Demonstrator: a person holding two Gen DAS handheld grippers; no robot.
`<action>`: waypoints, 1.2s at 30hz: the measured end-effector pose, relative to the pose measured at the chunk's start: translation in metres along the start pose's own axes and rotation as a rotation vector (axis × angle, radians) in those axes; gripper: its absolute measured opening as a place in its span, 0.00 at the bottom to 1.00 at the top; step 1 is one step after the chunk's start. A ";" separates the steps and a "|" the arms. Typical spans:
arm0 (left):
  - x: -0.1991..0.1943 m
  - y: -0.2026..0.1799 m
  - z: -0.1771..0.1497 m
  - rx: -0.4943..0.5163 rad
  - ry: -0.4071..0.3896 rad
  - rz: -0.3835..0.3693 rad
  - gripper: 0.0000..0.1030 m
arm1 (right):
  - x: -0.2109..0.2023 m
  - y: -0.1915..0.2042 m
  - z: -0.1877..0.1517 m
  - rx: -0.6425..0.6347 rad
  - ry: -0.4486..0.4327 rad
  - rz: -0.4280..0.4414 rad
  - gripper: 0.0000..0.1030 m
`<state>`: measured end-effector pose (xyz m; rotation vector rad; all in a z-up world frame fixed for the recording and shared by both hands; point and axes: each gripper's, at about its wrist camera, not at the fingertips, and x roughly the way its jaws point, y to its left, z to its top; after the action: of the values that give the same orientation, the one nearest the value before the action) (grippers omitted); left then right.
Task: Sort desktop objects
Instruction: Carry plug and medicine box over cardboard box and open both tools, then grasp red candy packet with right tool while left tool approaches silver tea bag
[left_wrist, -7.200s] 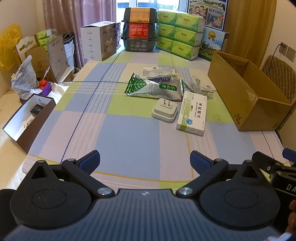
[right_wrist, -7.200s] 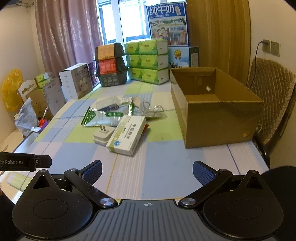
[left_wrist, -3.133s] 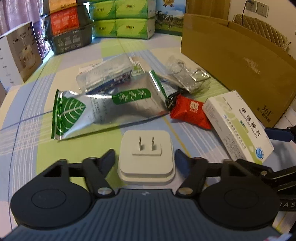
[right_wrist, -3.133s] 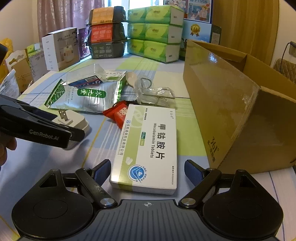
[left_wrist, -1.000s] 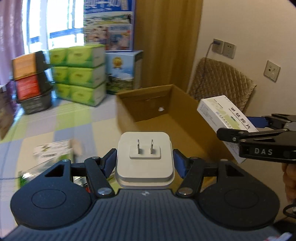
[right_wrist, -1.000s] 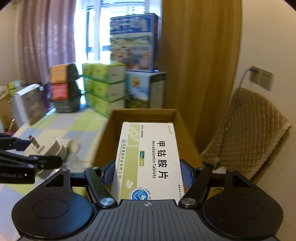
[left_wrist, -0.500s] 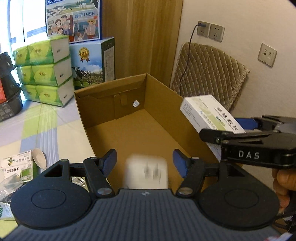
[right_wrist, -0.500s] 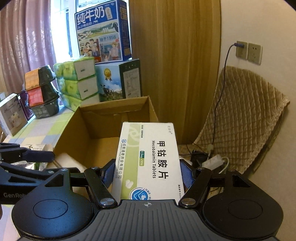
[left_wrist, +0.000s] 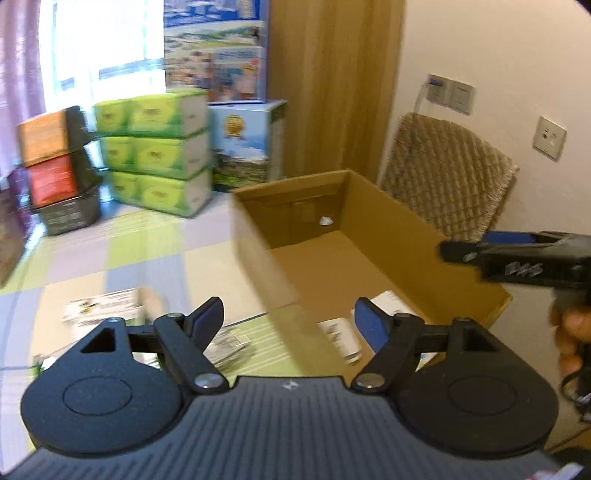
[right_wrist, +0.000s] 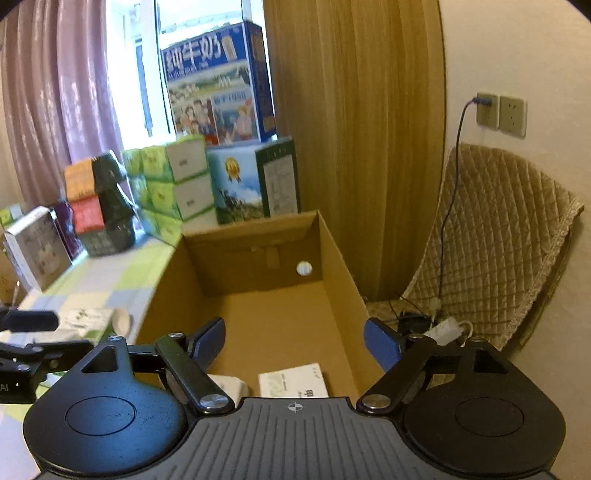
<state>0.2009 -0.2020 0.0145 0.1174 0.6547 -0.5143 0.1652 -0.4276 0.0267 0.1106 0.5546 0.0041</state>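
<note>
Both tools gape above brown cardboard box (right_wrist: 343, 284) holding flat white packet (right_wrist: 293, 380).

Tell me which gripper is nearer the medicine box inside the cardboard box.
Right. The right gripper hangs above the medicine box in the cardboard box; the left gripper sits farther left, over its wall.

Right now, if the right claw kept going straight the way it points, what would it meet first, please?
Probably the inside of the cardboard box: its floor or far wall. Depth is unclear.
</note>
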 end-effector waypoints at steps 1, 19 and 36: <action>-0.008 0.010 -0.004 -0.022 -0.003 0.014 0.76 | -0.007 0.006 0.000 -0.001 -0.012 0.008 0.80; -0.085 0.176 -0.120 -0.131 0.067 0.330 0.98 | -0.032 0.193 -0.090 -0.290 -0.005 0.314 0.88; -0.015 0.206 -0.159 -0.100 0.132 0.233 0.98 | 0.089 0.212 -0.133 -0.465 0.167 0.362 0.75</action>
<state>0.2047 0.0246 -0.1135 0.1320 0.7839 -0.2498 0.1759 -0.2004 -0.1101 -0.2464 0.6805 0.4966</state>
